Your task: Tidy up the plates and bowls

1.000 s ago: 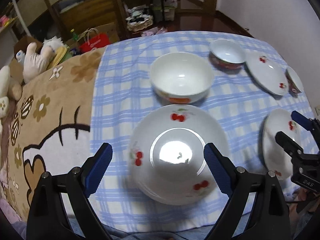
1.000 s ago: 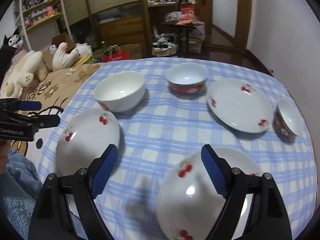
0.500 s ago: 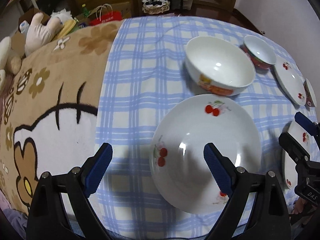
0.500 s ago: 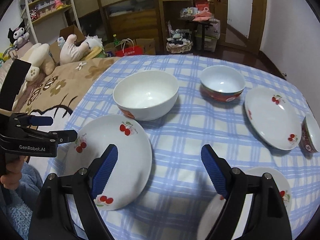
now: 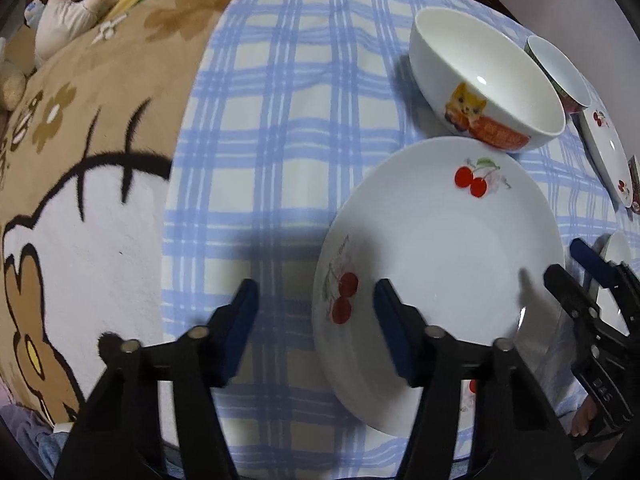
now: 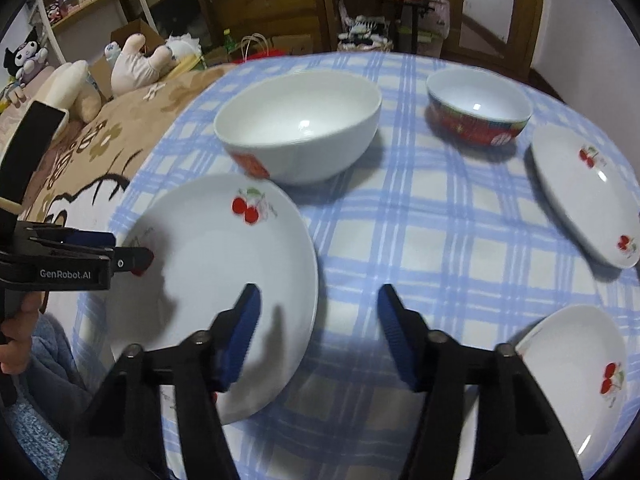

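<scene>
surface [image 6: 420, 240] – checked cloth, dishes spread out | plate [image 5: 440, 264] nearest me, its two rims straddled | left hand-held gripper [image 5: 316, 300], right hand-held gripper [image 6: 318, 308] – half-wide, closing, pads not yet pressing | I judge: pinch both rims, then lift level

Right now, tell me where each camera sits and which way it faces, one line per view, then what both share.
Left wrist: rides the left gripper, looking steeply down at the cherry plate; its closing jaws straddle the plate's left rim, and the right gripper shows at the right edge.
Right wrist: rides the right gripper, angled down across the checked cloth; its closing jaws straddle the same plate's right rim; the left gripper and a hand show at left.
Shared: cherry plate, large white bowl, red-banded bowl.
</scene>
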`<action>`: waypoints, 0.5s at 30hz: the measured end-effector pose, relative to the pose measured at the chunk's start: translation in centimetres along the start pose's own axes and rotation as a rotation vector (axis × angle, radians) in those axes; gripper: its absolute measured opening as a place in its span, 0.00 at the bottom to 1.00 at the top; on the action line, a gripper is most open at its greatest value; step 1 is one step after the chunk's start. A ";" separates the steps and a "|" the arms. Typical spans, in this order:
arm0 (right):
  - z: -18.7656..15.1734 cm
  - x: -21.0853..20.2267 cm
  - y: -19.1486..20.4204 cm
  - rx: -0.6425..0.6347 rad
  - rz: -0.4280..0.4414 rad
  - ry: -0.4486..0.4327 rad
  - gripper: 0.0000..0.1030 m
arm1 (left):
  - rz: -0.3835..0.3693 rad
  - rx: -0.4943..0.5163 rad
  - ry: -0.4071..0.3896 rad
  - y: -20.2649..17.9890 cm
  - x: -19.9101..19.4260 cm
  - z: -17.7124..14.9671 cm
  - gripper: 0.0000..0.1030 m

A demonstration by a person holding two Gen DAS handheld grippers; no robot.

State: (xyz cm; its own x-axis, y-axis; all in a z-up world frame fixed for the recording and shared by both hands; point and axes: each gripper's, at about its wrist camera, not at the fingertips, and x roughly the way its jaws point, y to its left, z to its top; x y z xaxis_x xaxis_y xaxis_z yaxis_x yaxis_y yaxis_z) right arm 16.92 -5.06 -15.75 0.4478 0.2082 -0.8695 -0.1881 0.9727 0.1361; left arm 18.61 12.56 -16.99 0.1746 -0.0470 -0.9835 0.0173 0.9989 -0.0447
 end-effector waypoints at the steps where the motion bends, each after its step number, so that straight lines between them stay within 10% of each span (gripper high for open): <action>1: -0.1 0.3 0.0 0.000 -0.002 0.011 0.38 | -0.005 -0.003 0.006 0.0 0.2 0.0 0.43; 5: -0.3 0.7 -0.2 0.031 0.032 0.023 0.19 | -0.068 -0.015 0.018 0.3 0.6 -0.1 0.22; 15: -0.2 1.4 0.6 0.043 0.020 0.051 0.15 | -0.052 0.003 0.001 0.0 0.4 -0.4 0.20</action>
State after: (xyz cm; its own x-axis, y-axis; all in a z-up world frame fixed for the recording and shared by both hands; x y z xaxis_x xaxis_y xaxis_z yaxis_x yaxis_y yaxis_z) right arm 17.20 -4.23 -16.98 0.3986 0.2233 -0.8895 -0.1582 0.9721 0.1731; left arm 18.34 12.58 -17.48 0.1726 -0.0987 -0.9800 0.0294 0.9950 -0.0950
